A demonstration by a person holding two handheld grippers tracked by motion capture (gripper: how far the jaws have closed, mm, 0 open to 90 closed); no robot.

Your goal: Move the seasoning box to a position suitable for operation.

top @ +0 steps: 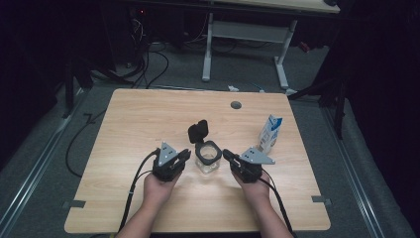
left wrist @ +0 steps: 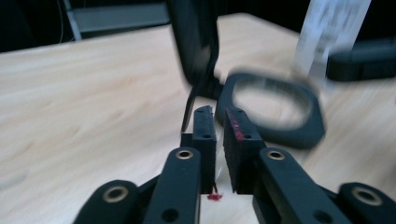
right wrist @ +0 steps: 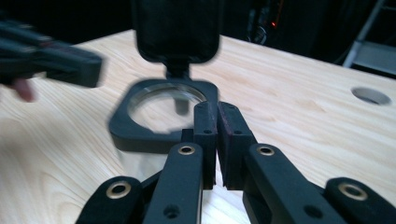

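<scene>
The clear container, lid flipped up, sits between the left tongs and right tongs, both nearly closed, holding nothing

Right gripper jaws nearly closed beside the clear container's black rim, lid upright

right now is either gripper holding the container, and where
Neither, as far as shows. The left gripper and right gripper have their fingers nearly closed with nothing between them, flanking the clear container with its flip lid open.
</scene>
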